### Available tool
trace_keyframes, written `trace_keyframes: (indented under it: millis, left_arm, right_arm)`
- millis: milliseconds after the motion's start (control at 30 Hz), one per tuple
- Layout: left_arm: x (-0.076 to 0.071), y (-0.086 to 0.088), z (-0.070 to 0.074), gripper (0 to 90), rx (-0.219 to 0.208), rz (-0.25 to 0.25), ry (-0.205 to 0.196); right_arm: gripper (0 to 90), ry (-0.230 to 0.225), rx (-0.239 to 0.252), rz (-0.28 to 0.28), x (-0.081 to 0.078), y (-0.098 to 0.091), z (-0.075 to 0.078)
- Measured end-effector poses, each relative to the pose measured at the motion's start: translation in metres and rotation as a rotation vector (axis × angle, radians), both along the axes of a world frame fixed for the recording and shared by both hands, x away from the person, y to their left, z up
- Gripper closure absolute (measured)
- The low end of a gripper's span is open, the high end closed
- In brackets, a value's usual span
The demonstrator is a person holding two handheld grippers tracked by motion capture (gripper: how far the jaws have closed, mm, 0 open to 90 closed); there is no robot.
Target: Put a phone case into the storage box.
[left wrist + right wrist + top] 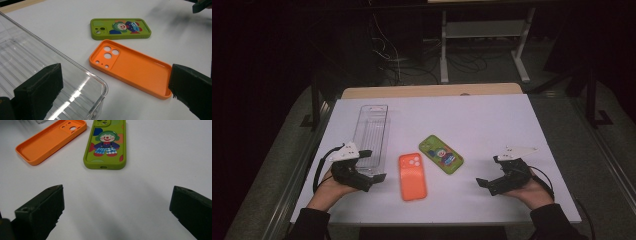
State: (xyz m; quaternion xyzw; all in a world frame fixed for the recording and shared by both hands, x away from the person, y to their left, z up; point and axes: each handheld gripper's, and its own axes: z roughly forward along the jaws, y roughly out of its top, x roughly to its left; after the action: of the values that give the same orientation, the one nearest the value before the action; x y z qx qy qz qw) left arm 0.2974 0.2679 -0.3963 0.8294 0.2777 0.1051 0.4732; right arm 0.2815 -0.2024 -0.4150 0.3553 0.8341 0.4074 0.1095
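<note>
A: How did the claws stand?
B: Both the left claw (371,165) and right claw (488,172) gaped wide, gripping nothing.
A: And the cases?
B: The orange case (412,176) lay on the white worktop (492,125) between them, the green case (441,154) just beside it.

White table (492,125) seen from above, with a wooden edge along its far side. A clear plastic tray (373,135) lies lengthwise at the left. An orange phone case (412,176) lies near the front edge, just right of the tray; a green phone case (441,154) with a cartoon picture lies angled beside it, apart from it. The left gripper (374,165), held in a hand, sits over the tray's near end, jaws spread. The right gripper (488,171), held in the other hand, rests well right of both cases, jaws spread and nothing between them.
</note>
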Motion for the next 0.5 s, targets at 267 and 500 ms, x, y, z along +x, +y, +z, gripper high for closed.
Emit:
trace_keyframes:
  millis: [267, 500]
  left_arm:
    - [-0.0019, -0.0023, 0.0009, 0.0, -0.007, 0.01, 0.003]
    - [0.0026, -0.0046, 0.0004, 0.0, -0.015, -0.003, 0.001]
  right_arm:
    - [0.0, -0.001, -0.005, -0.005, 0.0025, 0.0046, 0.0022]
    - [0.0, 0.004, -0.006, -0.016, 0.0063, 0.0085, 0.004]
